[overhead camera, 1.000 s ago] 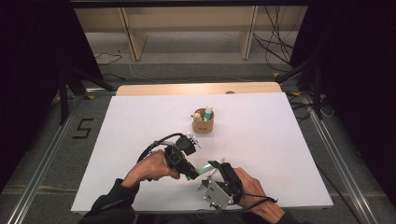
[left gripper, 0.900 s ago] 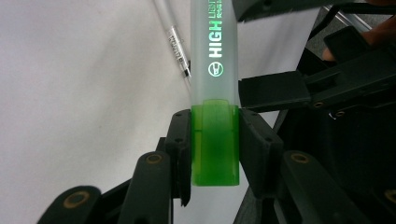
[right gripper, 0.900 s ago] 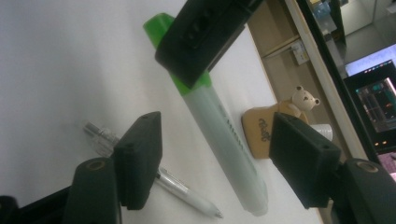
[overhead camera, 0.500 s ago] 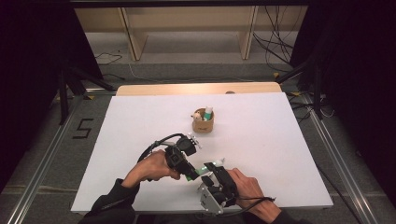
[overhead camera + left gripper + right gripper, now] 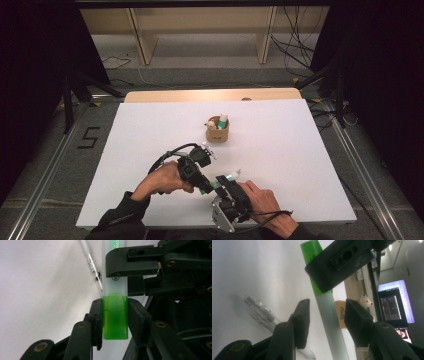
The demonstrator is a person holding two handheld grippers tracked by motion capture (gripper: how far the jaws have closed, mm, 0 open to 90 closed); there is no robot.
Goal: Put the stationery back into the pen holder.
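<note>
The left gripper (image 5: 113, 315) clamps the marker's green cap (image 5: 115, 315) above the near table (image 5: 300, 150) edge; the right gripper (image 5: 329, 315) has been closing around the marker (image 5: 332, 325), pads not yet touching; uncapping looks still undone.

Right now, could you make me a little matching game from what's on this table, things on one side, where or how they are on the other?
Things:
1. green cap
2. frosted barrel
3. clear pen
4. brown cup

States:
A. lying loose on the white table
B. pinched between the left gripper pads
C. standing upright farther back, holding small items
D. between the right gripper jaws, which have just been closing; gaps remain on both sides

Pairs: 1-B, 2-D, 3-A, 4-C
</note>
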